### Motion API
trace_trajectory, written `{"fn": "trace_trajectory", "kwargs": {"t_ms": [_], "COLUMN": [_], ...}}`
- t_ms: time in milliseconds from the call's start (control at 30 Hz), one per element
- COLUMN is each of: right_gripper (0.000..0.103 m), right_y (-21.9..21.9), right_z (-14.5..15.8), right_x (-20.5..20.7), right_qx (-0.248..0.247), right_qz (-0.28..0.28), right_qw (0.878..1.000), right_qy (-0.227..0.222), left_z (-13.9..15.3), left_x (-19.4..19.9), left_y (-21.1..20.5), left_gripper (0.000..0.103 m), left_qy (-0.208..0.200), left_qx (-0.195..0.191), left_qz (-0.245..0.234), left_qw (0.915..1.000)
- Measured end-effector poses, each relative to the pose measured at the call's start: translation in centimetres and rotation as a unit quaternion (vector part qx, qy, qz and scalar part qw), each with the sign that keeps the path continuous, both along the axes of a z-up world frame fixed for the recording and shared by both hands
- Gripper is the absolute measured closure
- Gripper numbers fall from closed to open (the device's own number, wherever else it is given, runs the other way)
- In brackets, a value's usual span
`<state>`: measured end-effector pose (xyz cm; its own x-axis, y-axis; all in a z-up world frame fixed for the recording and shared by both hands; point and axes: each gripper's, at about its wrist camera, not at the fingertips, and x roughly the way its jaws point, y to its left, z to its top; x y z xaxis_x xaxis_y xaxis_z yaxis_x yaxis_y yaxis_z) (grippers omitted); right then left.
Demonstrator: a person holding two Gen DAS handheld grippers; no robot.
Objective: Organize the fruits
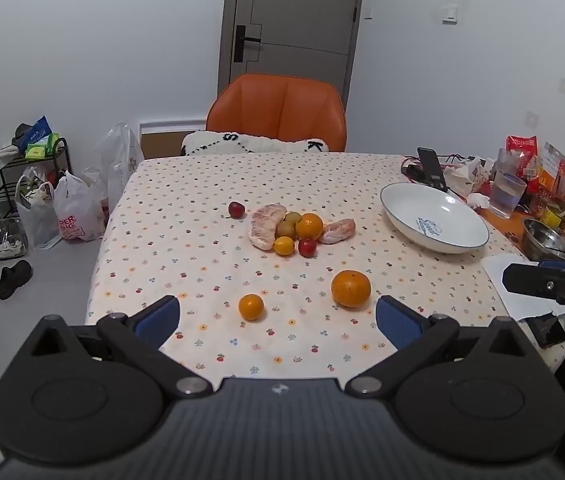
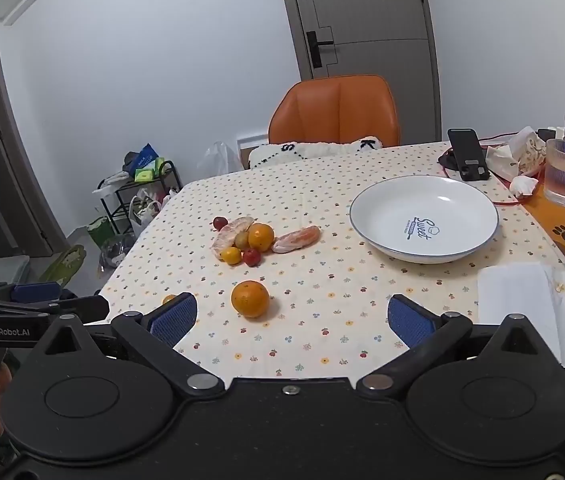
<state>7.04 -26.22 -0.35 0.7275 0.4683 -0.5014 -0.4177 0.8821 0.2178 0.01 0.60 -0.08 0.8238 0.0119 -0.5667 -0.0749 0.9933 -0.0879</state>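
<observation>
Both the left hand-held gripper [image 1: 278,316] and the right hand-held gripper [image 2: 292,316] hover released and empty-jawed over the worktop [image 1: 202,184]; fruit lies scattered beside an empty plate [image 2: 386,200].

Beyond the jaws: orange chair [image 1: 278,114] at the far edge of the floral-clothed worktop [image 1: 210,248], grey door [image 1: 294,20] behind, plain white walls. Left: grey floor, black rack [image 1: 26,176], plastic bags.

"sweet" on plate [image 2: 382,208] (gripper [image 2: 34,308]: "genrobot.ai")
</observation>
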Motion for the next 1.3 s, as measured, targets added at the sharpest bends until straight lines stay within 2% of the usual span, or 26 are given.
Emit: {"fn": "trace_trajectory", "kwargs": {"t_ms": [1300], "right_gripper": [0.0], "right_y": [0.98], "right_z": [0.21], "right_x": [-0.14], "right_qx": [-0.015], "right_qz": [0.016], "right_qw": [1.0], "right_qy": [-0.001], "left_z": [0.43], "left_x": [-0.29], "left_y": [0.25], "left_gripper": [0.0], "left_qy": [-0.006], "left_qx": [0.002], "left_qz": [0.002], "left_qw": [1.0]}}
